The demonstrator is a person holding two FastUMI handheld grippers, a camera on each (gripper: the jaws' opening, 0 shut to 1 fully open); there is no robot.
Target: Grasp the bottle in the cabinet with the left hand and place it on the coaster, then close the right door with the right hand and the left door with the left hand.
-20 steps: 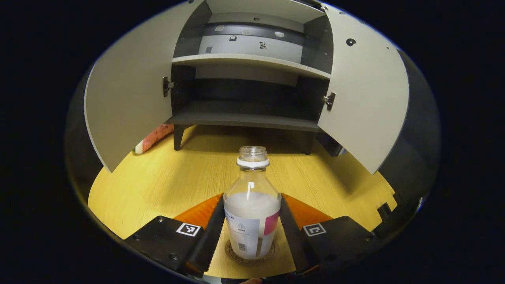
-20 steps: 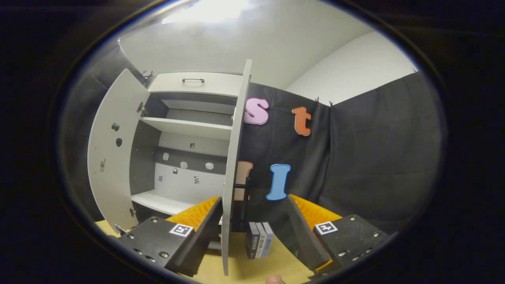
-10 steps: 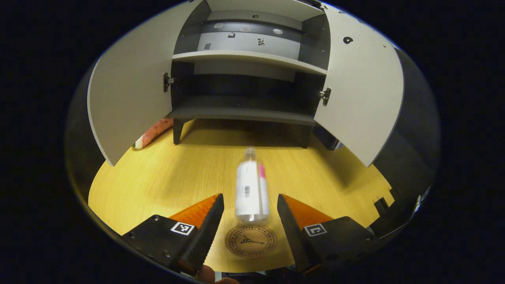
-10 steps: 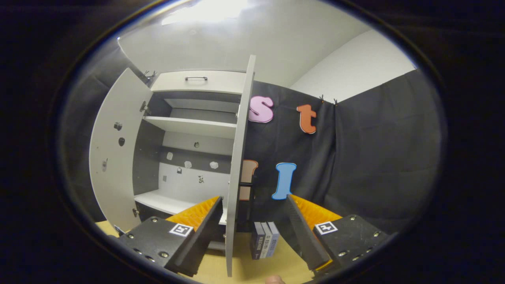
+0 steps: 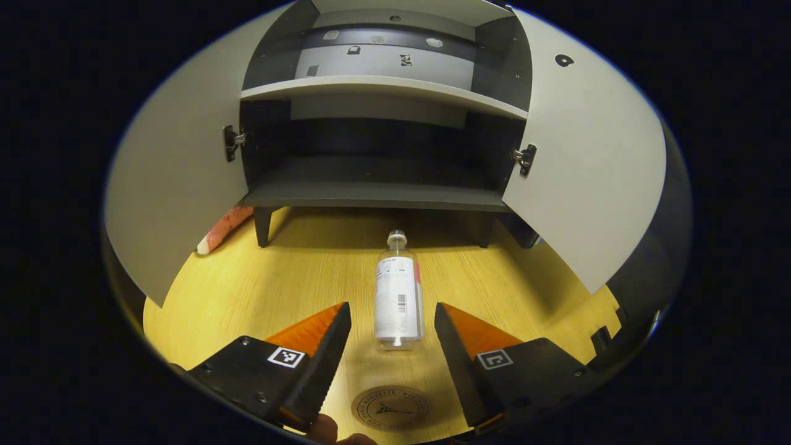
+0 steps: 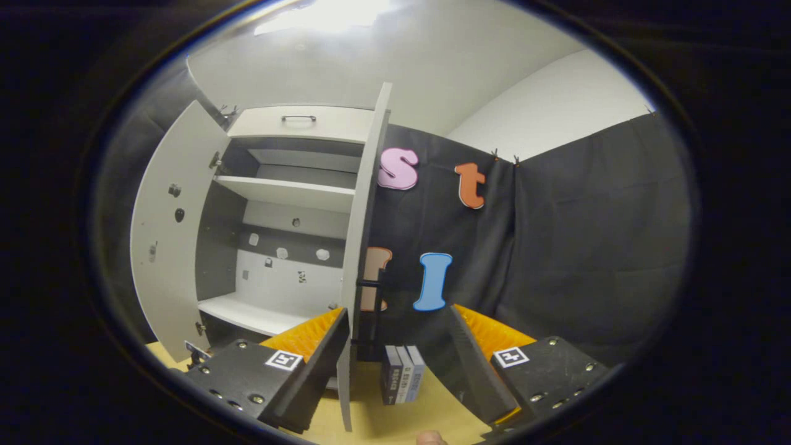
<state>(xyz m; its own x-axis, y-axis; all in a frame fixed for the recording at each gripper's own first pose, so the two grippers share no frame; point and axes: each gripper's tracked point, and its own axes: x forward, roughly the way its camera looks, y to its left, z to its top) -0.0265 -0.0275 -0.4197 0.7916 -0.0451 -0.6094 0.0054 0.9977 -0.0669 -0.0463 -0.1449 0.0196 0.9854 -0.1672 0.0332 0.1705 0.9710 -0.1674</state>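
Bottle (image 5: 398, 295) lies on its side on the yellow wooden tabletop (image 5: 259, 290), straight ahead of your left gripper (image 5: 392, 337), with its base toward the fingers and its open neck pointing away toward the cabinet (image 5: 377, 142). It sits between the lines of the two spread fingers but just beyond their tips, touching neither one; the jaws stand wide apart and hold nothing. White liquid fills most of the body, and the label faces up. Closer to you than the bottle, low between the fingers, the round coaster (image 5: 390, 408) rests flat on the table with nothing on it, a little apart from the bottle's base. Farther ahead, the cabinet stands with both doors swung out: the left door (image 5: 179, 167) off to the left of the fingers, the right door (image 5: 587, 161) off to the right. Its dark lower shelf (image 5: 377, 185) and pale upper shelf (image 5: 383, 89) are bare. In the right gripper view, your right gripper (image 6: 398, 349) is also spread wide and grips nothing. The right door's edge (image 6: 361, 247) rises just ahead of its left finger, and whether they touch cannot be told. A few small boxes (image 6: 401, 382) stand on the table between the fingers, farther off.
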